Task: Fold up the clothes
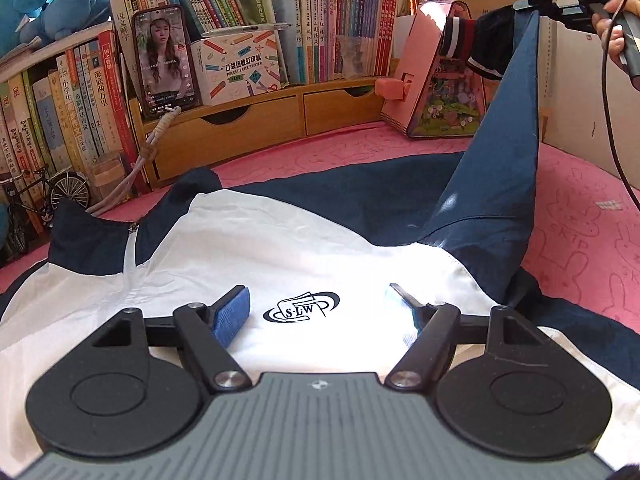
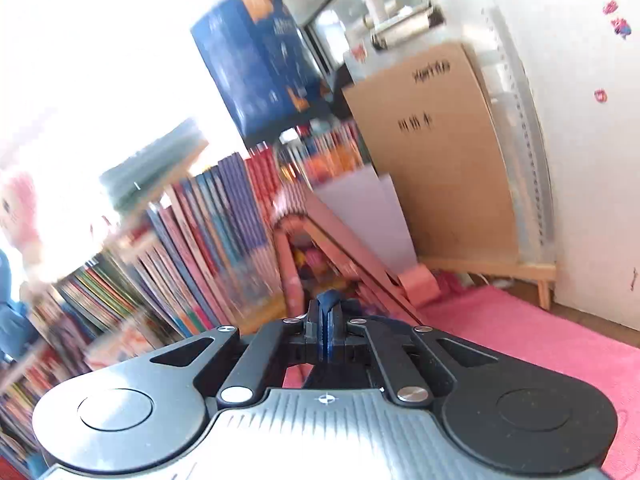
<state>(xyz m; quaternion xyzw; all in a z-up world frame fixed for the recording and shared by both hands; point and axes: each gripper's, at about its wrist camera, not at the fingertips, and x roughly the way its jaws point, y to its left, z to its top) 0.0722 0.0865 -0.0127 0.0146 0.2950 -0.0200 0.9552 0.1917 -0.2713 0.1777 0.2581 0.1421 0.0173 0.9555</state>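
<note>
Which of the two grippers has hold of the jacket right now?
The right gripper, raised at upper right, jaws shut on the navy sleeve. The left gripper hangs open over the white chest, gripping nothing.

Left view sharp, daylight glaring off the white-and-navy fabric jacket (image 1: 304, 256); right view motion-blurred, blown out upper left, edges bowed.

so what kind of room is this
Probably a child's bedroom or study corner at home: packed rows of books, blue plush toys, and a pink bunny-print cover with a jacket spread on it.
</note>
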